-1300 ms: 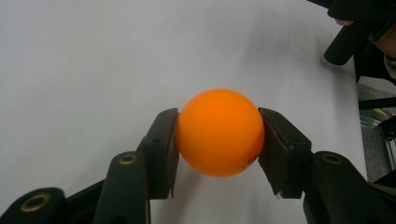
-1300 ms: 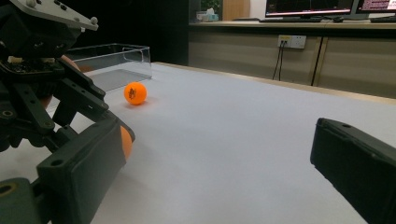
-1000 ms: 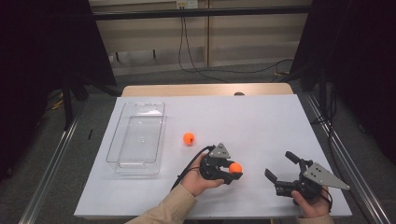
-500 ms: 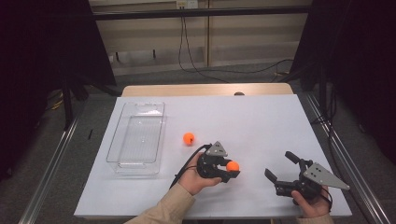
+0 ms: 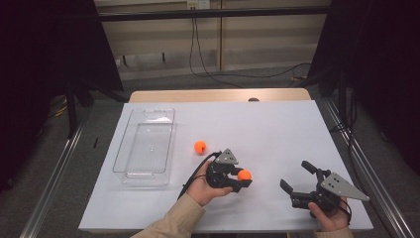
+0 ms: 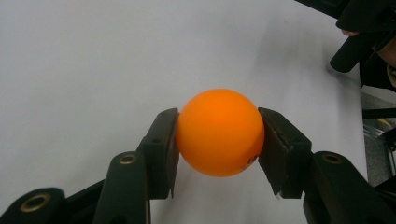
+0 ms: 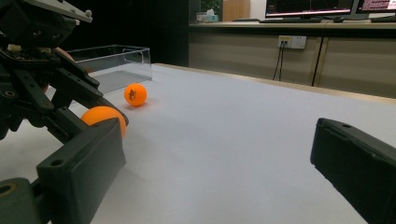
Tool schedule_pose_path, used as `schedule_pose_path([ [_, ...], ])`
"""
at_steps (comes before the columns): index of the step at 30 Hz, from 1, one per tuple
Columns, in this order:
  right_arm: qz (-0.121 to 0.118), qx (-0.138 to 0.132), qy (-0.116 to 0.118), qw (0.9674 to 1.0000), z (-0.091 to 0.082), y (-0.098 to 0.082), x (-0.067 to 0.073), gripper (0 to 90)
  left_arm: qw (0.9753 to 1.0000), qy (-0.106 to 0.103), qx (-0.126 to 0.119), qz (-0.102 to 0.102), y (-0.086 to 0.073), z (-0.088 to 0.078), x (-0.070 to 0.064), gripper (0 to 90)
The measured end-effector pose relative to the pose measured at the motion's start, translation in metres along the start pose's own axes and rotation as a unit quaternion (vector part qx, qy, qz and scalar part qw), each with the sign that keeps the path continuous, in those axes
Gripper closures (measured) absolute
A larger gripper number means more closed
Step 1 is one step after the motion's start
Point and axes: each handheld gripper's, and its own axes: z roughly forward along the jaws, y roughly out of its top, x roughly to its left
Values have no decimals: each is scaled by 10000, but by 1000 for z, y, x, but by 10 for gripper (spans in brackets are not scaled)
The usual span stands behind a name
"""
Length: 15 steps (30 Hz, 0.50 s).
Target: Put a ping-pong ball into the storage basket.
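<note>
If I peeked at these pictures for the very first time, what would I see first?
Probably the bright orange ball squeezed between the black jaws of the left gripper, near the front middle of the white table. A second orange ball lies loose farther back, beside a clear plastic tray at the left. The right gripper waits open at the front right.

Clear tray [image 5: 143,171] left on white table [image 5: 277,124]
</note>
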Motion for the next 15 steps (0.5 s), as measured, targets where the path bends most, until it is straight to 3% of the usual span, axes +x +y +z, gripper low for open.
schedule_pose_path([
  [15,6,2,-5,10000,1,-1,0,21,9998,72,-99,-127,1,-11,6,508],
])
